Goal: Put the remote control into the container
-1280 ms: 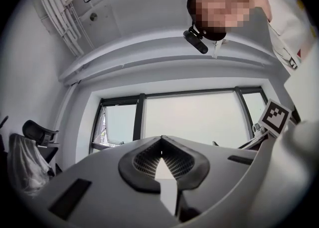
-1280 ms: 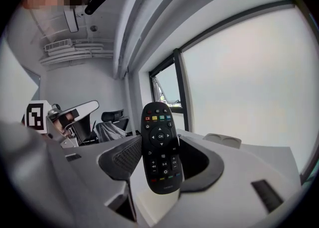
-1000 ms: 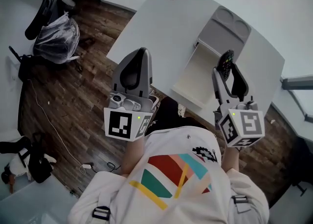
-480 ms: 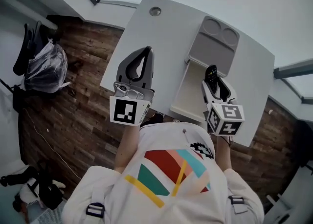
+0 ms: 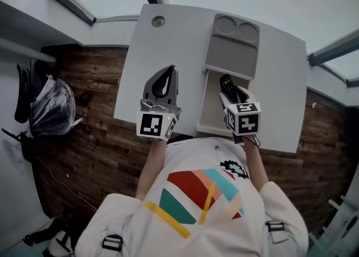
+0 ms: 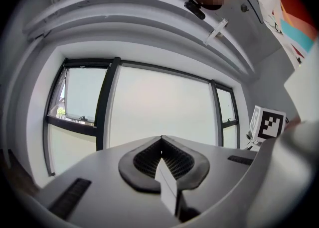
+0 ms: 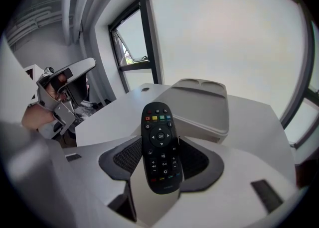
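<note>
The black remote control [image 5: 226, 83] is upright in my right gripper [image 5: 231, 91], which is shut on its lower half. In the right gripper view its coloured buttons [image 7: 158, 118] face the camera between the dark pads [image 7: 124, 157]. It hangs just above the cream inside of the open container [image 5: 211, 107] at the table's near edge. The container's grey lid [image 5: 231, 48], with two round recesses, lies folded back beyond it. My left gripper [image 5: 164, 82] is shut and empty over the table's near left part; in its own view its tips [image 6: 161, 141] meet and point up at a window.
The white table [image 5: 168, 42] has a round cable hole [image 5: 157, 21] at its far left. Wooden floor lies to the left, with a bagged bundle [image 5: 53, 107] on it. Large windows stand beyond the table. The person's torso is close against the near table edge.
My right gripper has carried the remote from beside the container's right side to above its open inside. The left gripper came in over the table. The head camera's view swung round.
</note>
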A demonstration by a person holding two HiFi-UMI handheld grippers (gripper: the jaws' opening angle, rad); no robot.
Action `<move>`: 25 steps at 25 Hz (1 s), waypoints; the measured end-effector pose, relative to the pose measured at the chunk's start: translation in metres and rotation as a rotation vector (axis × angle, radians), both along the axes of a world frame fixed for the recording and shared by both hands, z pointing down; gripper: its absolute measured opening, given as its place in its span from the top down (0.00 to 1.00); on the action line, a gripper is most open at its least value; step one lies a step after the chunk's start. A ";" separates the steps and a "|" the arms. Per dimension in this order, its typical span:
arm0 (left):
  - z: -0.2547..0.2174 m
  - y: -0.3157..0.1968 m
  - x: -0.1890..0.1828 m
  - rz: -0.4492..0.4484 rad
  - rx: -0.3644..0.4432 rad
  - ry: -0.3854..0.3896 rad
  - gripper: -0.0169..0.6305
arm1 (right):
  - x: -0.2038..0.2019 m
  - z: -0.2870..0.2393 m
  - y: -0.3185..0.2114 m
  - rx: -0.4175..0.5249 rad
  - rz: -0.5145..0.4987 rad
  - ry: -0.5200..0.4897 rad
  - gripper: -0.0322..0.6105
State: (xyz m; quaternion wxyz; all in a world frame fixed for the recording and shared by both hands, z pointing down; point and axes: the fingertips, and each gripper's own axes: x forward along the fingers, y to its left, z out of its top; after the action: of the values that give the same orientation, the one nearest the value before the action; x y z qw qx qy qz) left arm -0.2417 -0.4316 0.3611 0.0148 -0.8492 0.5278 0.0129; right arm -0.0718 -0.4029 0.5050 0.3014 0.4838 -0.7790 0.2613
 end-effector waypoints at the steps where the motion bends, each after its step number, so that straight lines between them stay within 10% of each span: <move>1: 0.004 -0.002 0.004 0.014 -0.005 -0.001 0.96 | -0.001 0.002 -0.001 -0.007 0.001 0.003 0.59; 25: 0.026 0.001 0.019 0.019 -0.066 -0.031 0.96 | -0.031 0.065 0.022 -0.150 -0.180 0.201 0.58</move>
State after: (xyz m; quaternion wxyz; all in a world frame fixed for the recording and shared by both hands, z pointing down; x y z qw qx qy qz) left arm -0.2225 -0.4305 0.3870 -0.0052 -0.8543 0.5195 -0.0175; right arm -0.1032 -0.3807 0.5698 0.4353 0.4118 -0.7635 0.2408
